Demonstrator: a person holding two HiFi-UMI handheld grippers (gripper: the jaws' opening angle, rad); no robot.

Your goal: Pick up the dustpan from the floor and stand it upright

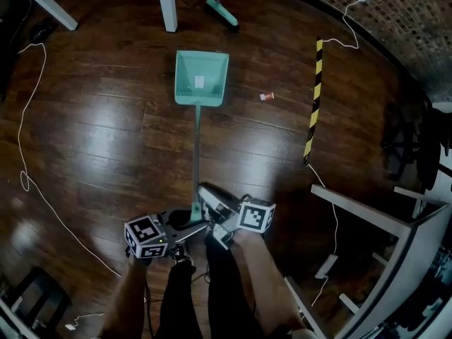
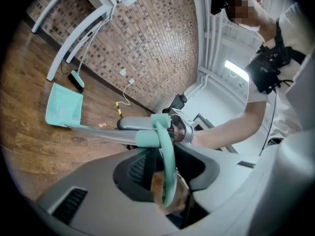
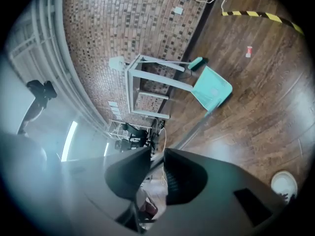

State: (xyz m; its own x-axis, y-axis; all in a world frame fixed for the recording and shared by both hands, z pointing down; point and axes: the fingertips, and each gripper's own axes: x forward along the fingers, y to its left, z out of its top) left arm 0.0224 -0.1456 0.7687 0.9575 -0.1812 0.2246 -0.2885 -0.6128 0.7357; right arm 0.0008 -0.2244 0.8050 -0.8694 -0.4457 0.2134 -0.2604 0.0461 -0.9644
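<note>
Both grippers hold the dustpan (image 1: 201, 78) by its handle (image 1: 196, 154): my left gripper (image 2: 165, 161) clamps the end loop, my right gripper (image 3: 156, 156) pinches the shaft. The pan rests near the white table leg (image 1: 167, 4); I should lift steadily, pivoting on its base.

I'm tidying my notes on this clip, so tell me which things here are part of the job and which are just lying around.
Part of the job: dustpan, its long handle clamped by the left gripper and the right gripper.
Lying about: broom, striped strip, small wrapper, white cable.
</note>
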